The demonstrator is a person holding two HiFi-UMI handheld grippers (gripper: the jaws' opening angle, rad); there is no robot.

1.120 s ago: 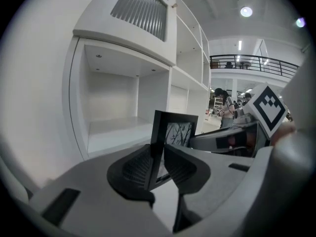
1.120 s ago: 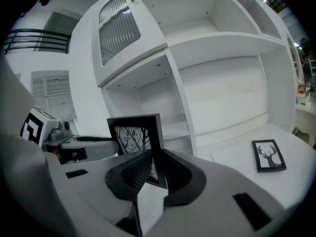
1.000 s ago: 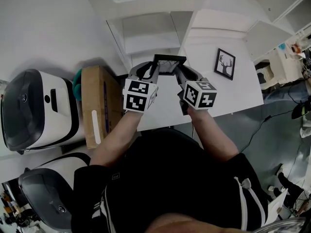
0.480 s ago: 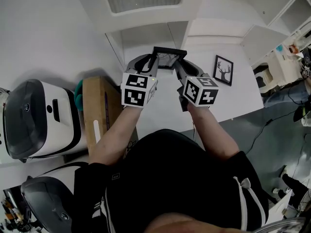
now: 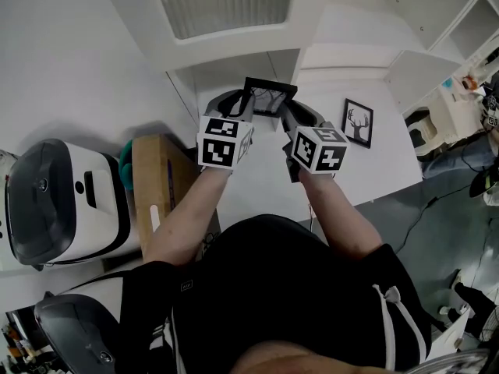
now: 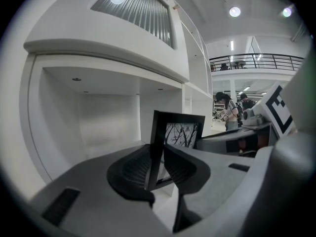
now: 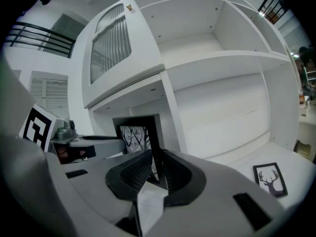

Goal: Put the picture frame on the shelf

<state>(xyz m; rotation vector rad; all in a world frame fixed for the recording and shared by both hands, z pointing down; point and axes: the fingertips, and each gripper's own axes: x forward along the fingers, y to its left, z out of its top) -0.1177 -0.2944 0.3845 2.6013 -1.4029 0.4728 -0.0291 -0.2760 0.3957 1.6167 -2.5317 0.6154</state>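
The picture frame (image 5: 270,100) hangs upright before the low shelf (image 5: 234,67) opening. The left gripper (image 6: 157,164) is clamped on its left edge and the right gripper (image 7: 154,171) on its right. It looks light, stiff and probably glazed, so those 2 side rails suit gripping.

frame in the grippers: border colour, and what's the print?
Black border; the picture frame shows dark bare branches on white. Clearest in the left gripper view.

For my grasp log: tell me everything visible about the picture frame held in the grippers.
The picture frame is thin and black-rimmed, showing bare dark branches on white. It is held upright before the white shelf unit, with the left gripper jaws shut on its left edge and the right gripper jaws on its right.
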